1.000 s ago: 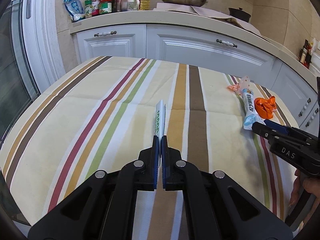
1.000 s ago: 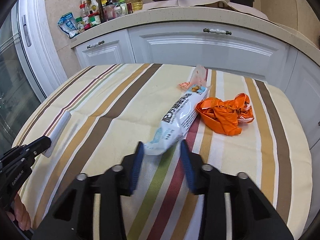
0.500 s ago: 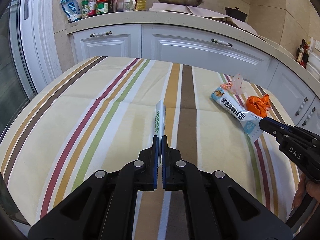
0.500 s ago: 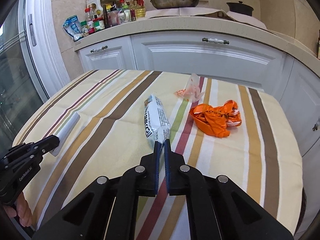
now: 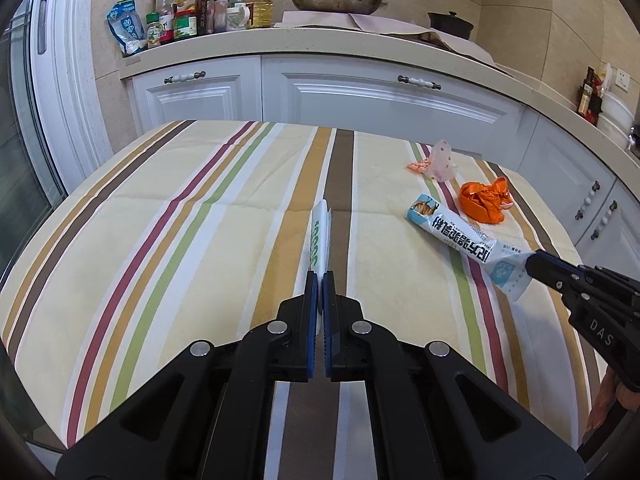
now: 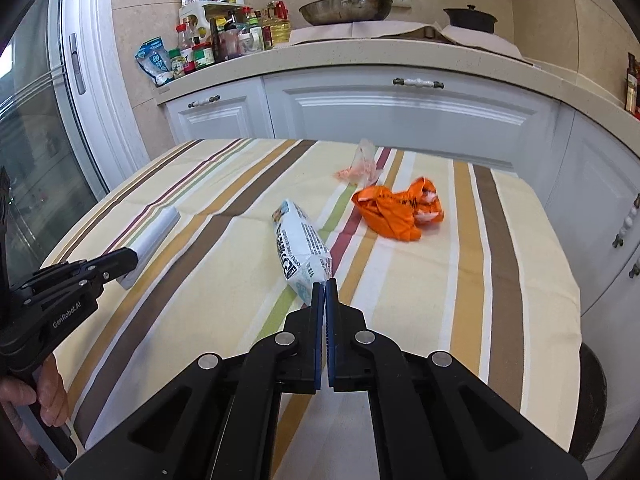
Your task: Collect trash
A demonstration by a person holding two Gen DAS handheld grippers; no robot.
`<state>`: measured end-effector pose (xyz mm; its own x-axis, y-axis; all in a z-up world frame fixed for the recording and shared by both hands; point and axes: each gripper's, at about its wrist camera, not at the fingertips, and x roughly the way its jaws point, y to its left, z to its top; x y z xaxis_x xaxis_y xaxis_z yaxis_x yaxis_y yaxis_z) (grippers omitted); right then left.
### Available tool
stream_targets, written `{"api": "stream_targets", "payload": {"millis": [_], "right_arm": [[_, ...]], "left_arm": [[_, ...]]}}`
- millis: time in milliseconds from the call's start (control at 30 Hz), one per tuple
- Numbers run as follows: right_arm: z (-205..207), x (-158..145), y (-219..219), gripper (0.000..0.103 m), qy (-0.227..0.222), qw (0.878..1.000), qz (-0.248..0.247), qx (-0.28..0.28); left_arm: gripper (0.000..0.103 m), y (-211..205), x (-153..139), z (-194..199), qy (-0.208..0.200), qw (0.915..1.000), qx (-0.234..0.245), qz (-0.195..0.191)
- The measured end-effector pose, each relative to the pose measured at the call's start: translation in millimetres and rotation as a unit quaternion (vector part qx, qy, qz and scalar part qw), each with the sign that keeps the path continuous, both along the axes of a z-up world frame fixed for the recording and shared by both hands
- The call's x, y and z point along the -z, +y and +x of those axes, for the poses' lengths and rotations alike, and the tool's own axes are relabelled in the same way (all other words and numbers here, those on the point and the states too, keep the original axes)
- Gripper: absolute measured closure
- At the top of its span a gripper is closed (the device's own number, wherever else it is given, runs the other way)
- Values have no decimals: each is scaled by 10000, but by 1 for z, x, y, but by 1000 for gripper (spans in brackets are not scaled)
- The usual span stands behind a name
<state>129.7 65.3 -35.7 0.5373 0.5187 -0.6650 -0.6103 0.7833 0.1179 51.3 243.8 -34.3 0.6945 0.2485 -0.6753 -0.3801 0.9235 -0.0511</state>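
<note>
Both tongs are clamped on trash, each holding one piece by its near end. The left tongs (image 5: 320, 276) pinch a flat white wrapper (image 5: 319, 236) with green print, which stands on edge over the middle of the bench (image 5: 160, 240), toward its near edge. The right tongs (image 6: 324, 283) grip the tail of a white and blue packet (image 6: 300, 240); the packet slants away from the pads, and whether its far end touches the cloth I cannot tell. In the left view the same packet (image 5: 456, 236) hangs from the right tongs (image 5: 534, 258) near the bench's right edge.

Two pieces are not yet picked up: an orange bag (image 6: 398, 212) crumpled toward the far right corner, and a small clear wrapper (image 6: 362, 164) with orange specks just beyond it, at the far edge.

The step in hand looks like the lift-and-carry of the first two pieces. No bin shows in either view, so the next move calls for finding one and carrying both pieces off without loosening either grip. The packet, held only by its thin tail, may slip or swing.
</note>
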Motion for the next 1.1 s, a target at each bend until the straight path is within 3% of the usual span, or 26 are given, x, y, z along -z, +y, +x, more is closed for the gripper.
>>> {"api": "stream_targets", "payload": {"millis": [67, 167, 200, 533, 600, 1100], "right_arm": [[0, 2, -1, 92, 39, 10000, 24, 13], [3, 4, 2, 59, 53, 10000, -40, -17], [3, 4, 4, 54, 35, 10000, -80, -31], [26, 28, 21, 54, 463, 9980, -428, -62], [28, 29, 20, 60, 538, 9977, -407, -70], [5, 13, -5, 69, 209, 9993, -296, 11]], "left_arm": [[100, -1, 1, -1, 14, 10000, -11, -4], [100, 0, 1, -3, 25, 10000, -32, -2], [100, 1, 1, -3, 29, 10000, -45, -1], [100, 11, 6, -2, 52, 9999, -123, -52], [100, 13, 6, -1, 60, 9999, -134, -64], [100, -2, -3, -5, -27, 10000, -23, -28]]}}
